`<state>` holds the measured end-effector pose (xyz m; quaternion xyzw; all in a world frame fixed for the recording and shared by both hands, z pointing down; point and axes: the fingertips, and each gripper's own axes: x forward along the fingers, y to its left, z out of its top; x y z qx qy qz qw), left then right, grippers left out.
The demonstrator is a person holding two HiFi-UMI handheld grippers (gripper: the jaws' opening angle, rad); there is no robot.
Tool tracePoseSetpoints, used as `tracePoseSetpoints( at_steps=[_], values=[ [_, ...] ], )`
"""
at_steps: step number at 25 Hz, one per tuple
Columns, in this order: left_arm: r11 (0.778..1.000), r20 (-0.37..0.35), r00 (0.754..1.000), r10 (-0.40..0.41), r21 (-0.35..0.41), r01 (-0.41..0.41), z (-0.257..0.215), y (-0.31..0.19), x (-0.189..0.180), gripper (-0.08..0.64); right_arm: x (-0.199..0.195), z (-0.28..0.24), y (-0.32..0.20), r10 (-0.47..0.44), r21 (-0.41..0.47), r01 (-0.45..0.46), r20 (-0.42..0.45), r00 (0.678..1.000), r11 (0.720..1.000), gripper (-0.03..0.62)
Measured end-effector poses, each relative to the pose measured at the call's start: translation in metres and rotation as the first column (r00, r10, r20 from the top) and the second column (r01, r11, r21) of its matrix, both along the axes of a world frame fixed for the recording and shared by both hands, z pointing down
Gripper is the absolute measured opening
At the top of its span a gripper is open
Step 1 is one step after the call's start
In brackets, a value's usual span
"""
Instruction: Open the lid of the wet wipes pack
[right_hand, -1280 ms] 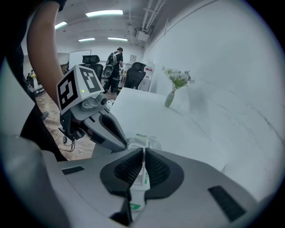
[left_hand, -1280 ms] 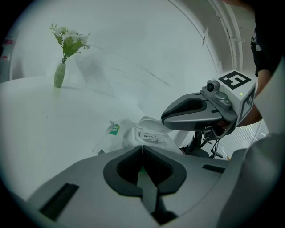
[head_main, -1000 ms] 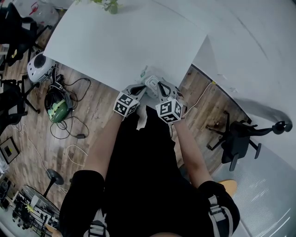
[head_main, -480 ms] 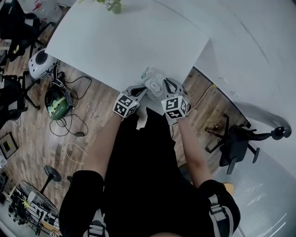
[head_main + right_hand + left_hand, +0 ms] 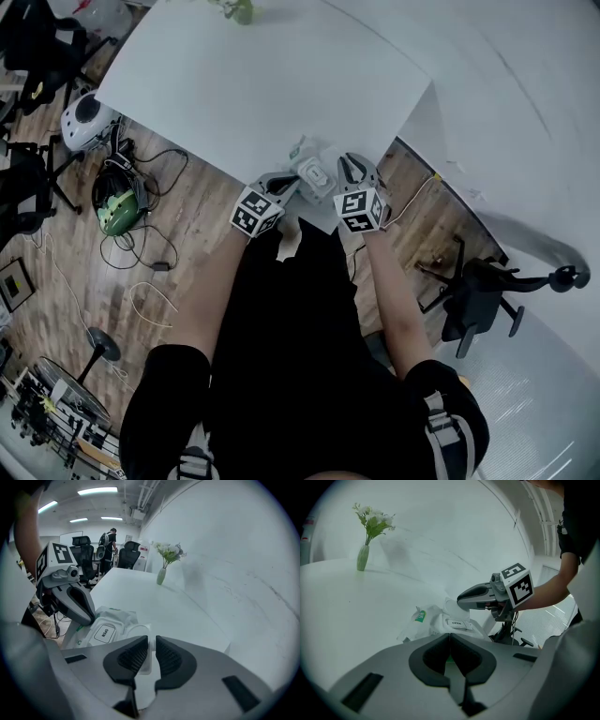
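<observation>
With the wet wipes pack at the near edge of the counter and pinched by the left gripper, the lid appears flipped open between the right gripper jaws, which have just been spreading to release it, so only withdrawal seems left.

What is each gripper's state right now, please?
Left gripper: shut on the wet wipes pack.
Right gripper: open, jaws just been opening, lid between them.

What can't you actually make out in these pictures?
Head view: print on the wet wipes pack, too small.
Left gripper view: the pack's near edge, hidden behind the shut jaws of the left gripper.
Right gripper view: the distant person, too small for detail.
</observation>
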<state>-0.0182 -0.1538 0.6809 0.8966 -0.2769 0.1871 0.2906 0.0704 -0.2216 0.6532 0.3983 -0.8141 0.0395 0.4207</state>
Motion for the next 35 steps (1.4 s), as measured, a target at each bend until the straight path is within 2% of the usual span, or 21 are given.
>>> tracePoseSetpoints(
  at_steps=[6,14,16,21,26,35],
  values=[
    [1.000,0.002,1.000,-0.002,0.004,0.002,0.000,0.001,0.000,0.025,0.003,0.010,-0.001,0.000,-0.022,0.000,-0.020,1.000,1.000,0.074],
    [1.000,0.001,1.000,-0.002,0.004,0.002,-0.001,0.000,-0.002,0.025,0.014,0.008,0.010,0.063,-0.048,-0.061,0.031,0.998,0.997,0.071],
    [1.000,0.002,1.000,0.000,0.002,0.000,0.000,0.001,-0.002,0.025,0.015,0.005,0.015,0.077,-0.044,-0.075,0.051,0.996,0.996,0.049],
    [1.000,-0.004,1.000,0.002,0.000,-0.002,-0.001,0.002,-0.001,0.025,0.015,-0.007,0.021,0.108,-0.015,-0.107,0.091,0.990,0.994,0.043],
    [1.000,-0.005,1.000,0.002,-0.004,-0.002,0.000,0.001,0.000,0.025,0.018,-0.010,0.024,0.132,0.006,-0.133,0.090,0.987,0.991,0.043],
    [1.000,-0.020,1.000,0.024,-0.015,-0.024,-0.001,0.005,-0.004,0.025,0.032,-0.014,0.045,0.202,-0.012,-0.202,0.090,0.975,0.979,0.043]
  ],
)
